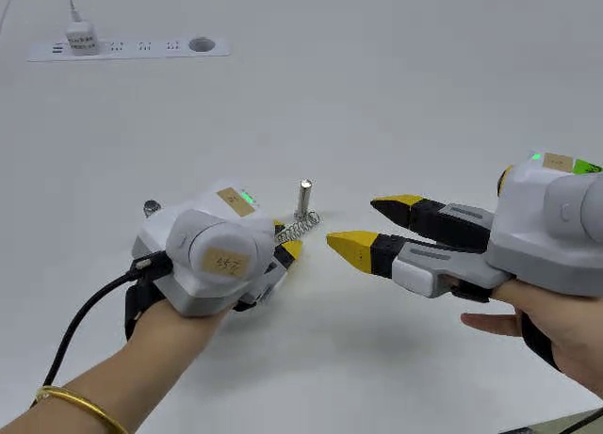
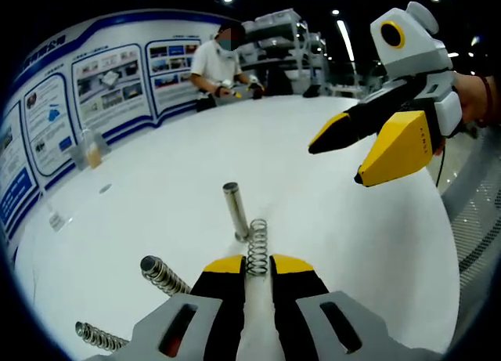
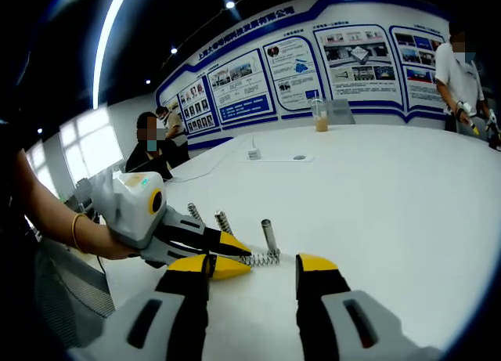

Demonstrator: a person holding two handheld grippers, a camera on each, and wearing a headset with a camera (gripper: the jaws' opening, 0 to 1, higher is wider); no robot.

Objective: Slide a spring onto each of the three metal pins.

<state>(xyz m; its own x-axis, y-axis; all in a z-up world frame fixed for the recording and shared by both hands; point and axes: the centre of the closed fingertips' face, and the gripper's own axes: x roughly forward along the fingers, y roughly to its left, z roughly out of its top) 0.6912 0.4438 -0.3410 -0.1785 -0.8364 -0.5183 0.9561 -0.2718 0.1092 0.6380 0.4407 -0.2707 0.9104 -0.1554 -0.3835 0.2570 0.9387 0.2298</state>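
holding a spring (image 2: pixel 257 247) by its near end in the left gripper (image 2: pixel 257 267), pinched tight between the yellow tips. lying nearly flat, low over the table (image 1: pixel 396 95), long axis running straight out from those tips toward the foot of the bare pin (image 1: pixel 304 199); far end at or against the pin's base, cannot tell which. standing upright just beyond, that pin, so crosswise to the spring as held. hovering on the pin's other side with the right gripper (image 1: pixel 356 222), spread wide and empty, tips aimed back at the spring. already dressed with springs, two more pins (image 2: pixel 160 273) off to the left gripper's side. probably the last of three to do. needs lifting above the pin top and swinging upright, open end down, before any sliding. nearer by far with the left gripper, already on the part; free to steady or take the loose end with the right. risk of catching the coil on the pin's rim if tilted.
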